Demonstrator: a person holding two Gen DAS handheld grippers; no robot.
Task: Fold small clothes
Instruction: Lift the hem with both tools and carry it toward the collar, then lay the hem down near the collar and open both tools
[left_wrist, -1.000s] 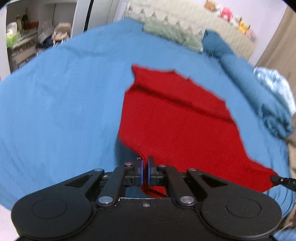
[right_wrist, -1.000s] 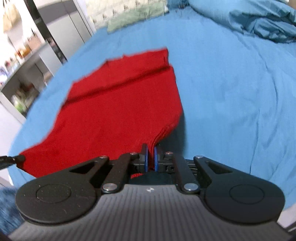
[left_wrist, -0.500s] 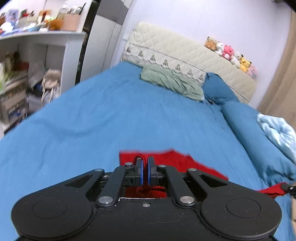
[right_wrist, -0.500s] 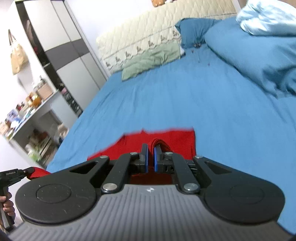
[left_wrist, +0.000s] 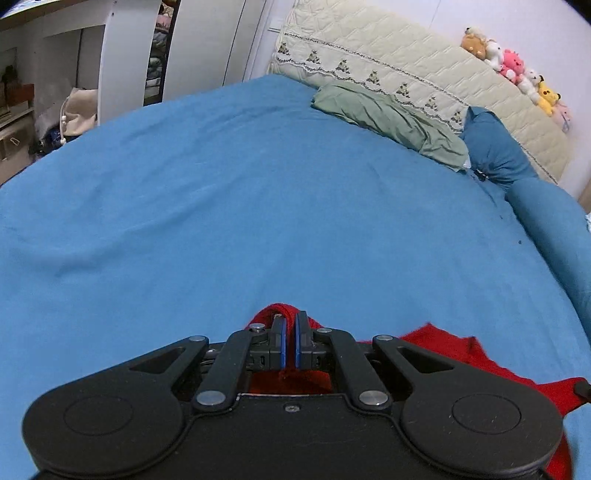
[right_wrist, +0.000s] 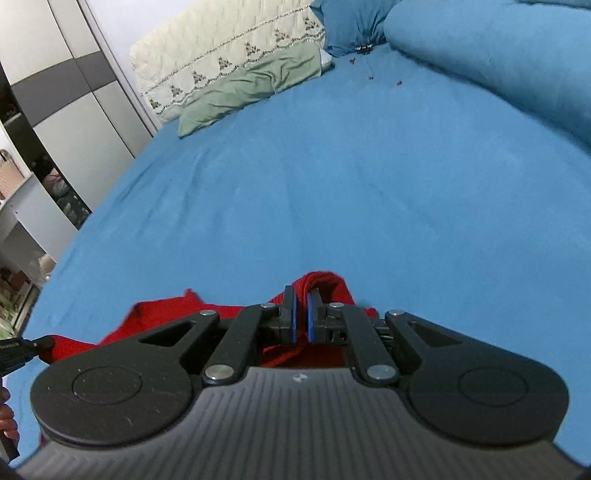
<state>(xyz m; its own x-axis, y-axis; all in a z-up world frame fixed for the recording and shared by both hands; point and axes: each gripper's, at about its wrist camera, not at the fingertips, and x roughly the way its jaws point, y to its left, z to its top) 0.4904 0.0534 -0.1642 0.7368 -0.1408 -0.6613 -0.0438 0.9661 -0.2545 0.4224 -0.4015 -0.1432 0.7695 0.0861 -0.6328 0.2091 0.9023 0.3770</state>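
Red knit garment (left_wrist: 447, 347) lies low on the blue bedsheet (left_wrist: 258, 206), at the near edge of both wrist views, with most of its area hidden beneath the gripper bodies. Left gripper (left_wrist: 290, 325): jaws pressed together, pinching a bunched fold of the red fabric that rises in a small hump around the blue pads (left_wrist: 282, 341). From that pinch the cloth runs to the right in the left wrist view, ending in a ragged-looking edge near the frame border, where a dark tip of the other tool shows. Right gripper (right_wrist: 301, 301): jaws likewise closed on a thick roll of the same garment (right_wrist: 162, 317), with a ridge of knit standing up between and just beyond its blue pads (right_wrist: 291, 321). In the right wrist view the fabric extends to the left toward the black nose of the left gripper, and part of a hand (right_wrist: 7, 417) appears at the left border. Beyond the garment the sheet is bare and lightly creased. At the head of the bed sit a green pillow (left_wrist: 391, 118), a blue pillow (left_wrist: 495, 151) and a quilted cream headboard (left_wrist: 406, 62); a row of plush toys (left_wrist: 517, 74) rests on top of the headboard. A wardrobe (right_wrist: 85, 122) and shelves stand to the left of the bed.
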